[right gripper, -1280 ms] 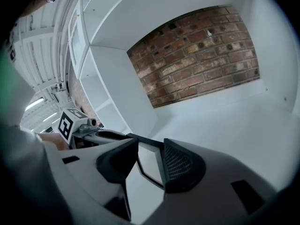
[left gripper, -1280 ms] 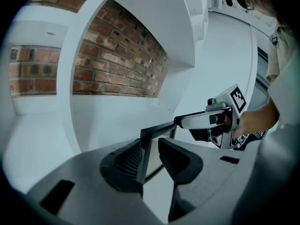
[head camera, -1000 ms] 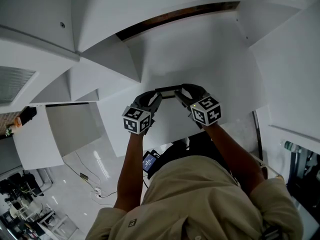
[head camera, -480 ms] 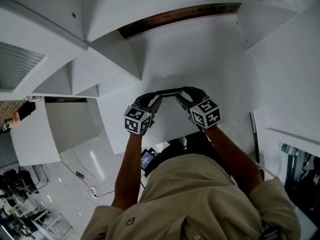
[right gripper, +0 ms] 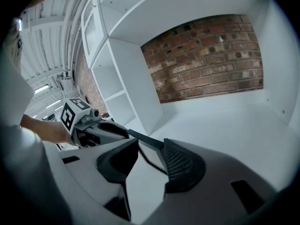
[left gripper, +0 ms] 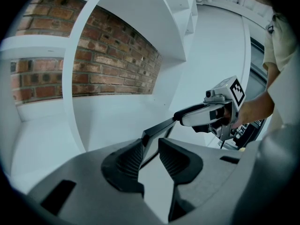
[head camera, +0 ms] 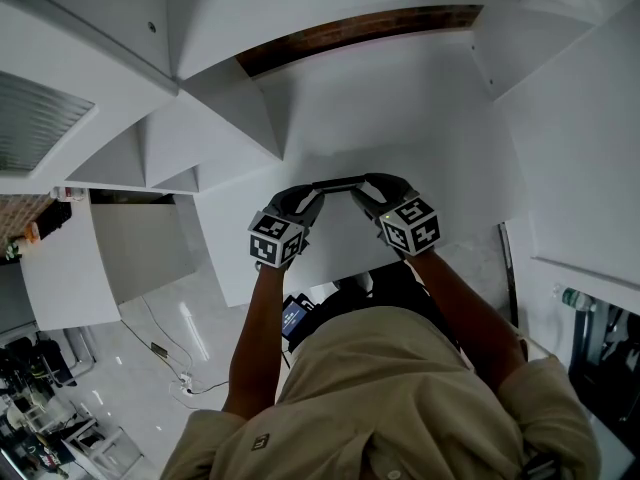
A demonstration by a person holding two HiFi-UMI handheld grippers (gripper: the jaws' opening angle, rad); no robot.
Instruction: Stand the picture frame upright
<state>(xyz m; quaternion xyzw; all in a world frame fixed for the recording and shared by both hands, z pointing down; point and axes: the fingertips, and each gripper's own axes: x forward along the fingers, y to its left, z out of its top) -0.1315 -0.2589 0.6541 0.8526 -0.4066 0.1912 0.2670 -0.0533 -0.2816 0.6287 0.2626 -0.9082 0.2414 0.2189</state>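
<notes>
Two opposite ends of the black picture frame are clamped in the jaws of the left gripper and right gripper, over a white shelf.

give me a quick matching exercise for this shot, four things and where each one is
Things:
1 left tool
2 right tool
3 picture frame
4 brick wall

Places:
a behind the white shelves
b clamped on the frame's right end
c held between both tools
d clamped on the frame's left end

Pairs: 1-d, 2-b, 3-c, 4-a
</notes>
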